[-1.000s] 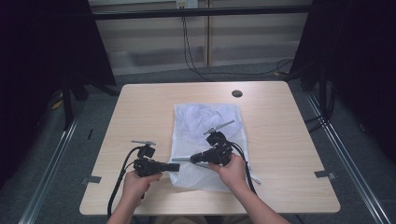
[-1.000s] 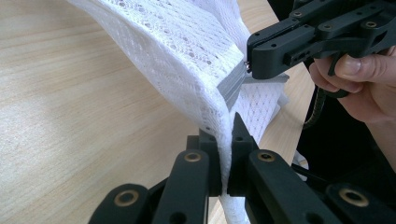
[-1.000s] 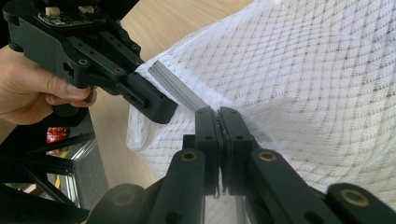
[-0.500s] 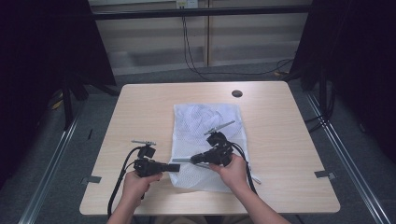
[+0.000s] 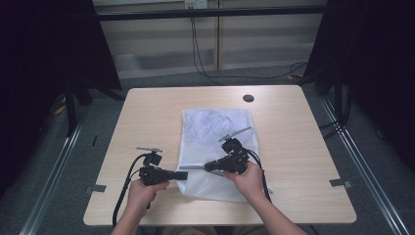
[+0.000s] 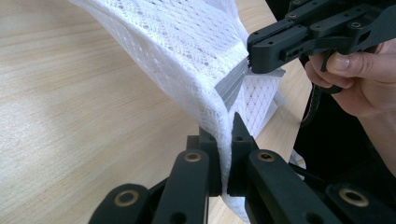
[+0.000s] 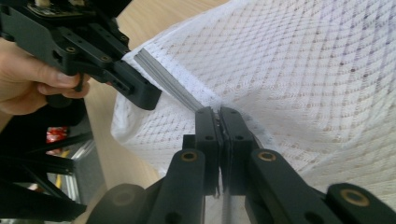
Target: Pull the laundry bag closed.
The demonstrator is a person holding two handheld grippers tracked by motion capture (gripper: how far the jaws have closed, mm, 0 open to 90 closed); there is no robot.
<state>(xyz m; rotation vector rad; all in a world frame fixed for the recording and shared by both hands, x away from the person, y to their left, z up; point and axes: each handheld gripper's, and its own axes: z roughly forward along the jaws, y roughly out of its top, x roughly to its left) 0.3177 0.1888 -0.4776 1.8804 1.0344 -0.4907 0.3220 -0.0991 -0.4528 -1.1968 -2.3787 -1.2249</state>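
Nothing has shifted since the earlier frames: both hands and the mesh bag sit as they did. From the high view, the bag (image 5: 215, 152) lies flat mid-bench, its near left edge lifted between the left gripper (image 5: 183, 174) and the right gripper (image 5: 208, 166), which point toward each other just above the bench (image 5: 293, 147). In the left gripper view, the left gripper's (image 6: 226, 135) fingers (image 6: 240, 135) are clenched on a fold of the bag's (image 6: 187, 46) edge, while the right gripper (image 6: 254, 58) pinches what looks like a grey zipper tape just beyond. In the right gripper view, the right gripper's (image 7: 219, 116) fingers (image 7: 205, 123) are clenched on the bag (image 7: 303, 70) along that grey strip, with the left gripper (image 7: 142, 95) gripping the same edge close by. Judging from this, a pull apart could tear the fine mesh or let the thin fold slip out of one grip (the bites are shallow and at the very edge); a jerk could also drag the whole bag across the bench. Whether a zipper pull sits between the fingers is hidden, and the bag's contents cannot be made out.
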